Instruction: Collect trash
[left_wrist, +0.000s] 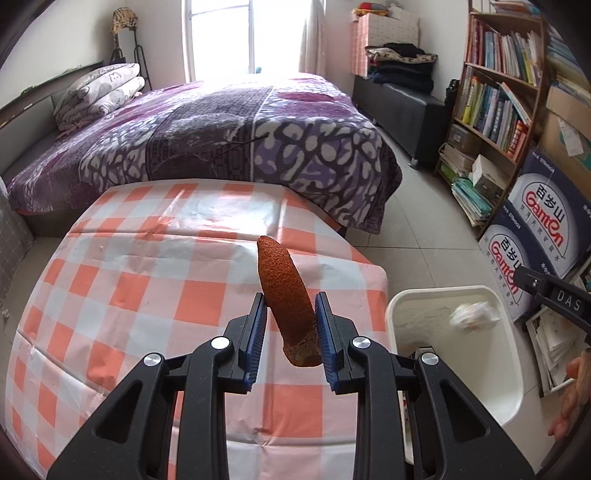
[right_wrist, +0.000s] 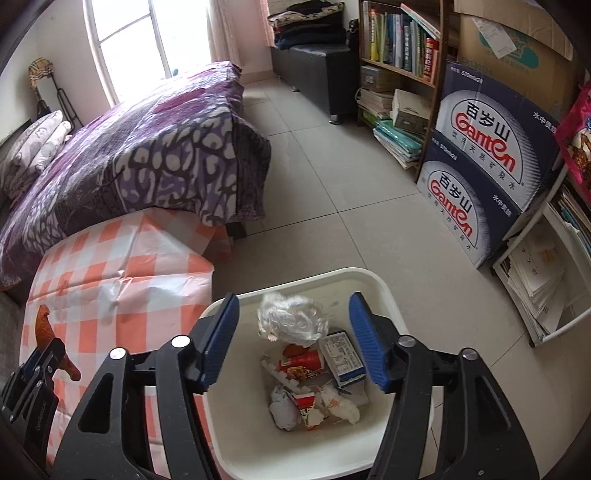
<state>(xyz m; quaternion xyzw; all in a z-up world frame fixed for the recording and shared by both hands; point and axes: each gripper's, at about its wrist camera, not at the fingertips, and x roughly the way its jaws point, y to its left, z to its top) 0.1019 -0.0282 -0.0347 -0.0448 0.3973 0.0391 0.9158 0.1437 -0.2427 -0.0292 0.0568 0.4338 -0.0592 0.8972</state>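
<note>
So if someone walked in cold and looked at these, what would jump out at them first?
Probably the long orange peel standing up between the left gripper pads, above the orange-checked tablecloth. Next, the white bin beside the table, holding wrappers, with a crumpled clear plastic wad above them, between the right gripper open jaws. Behind it all spreads a purple patterned bedspread.

Bright window (left_wrist: 221, 37) glare, fisheye-warped edges
</note>
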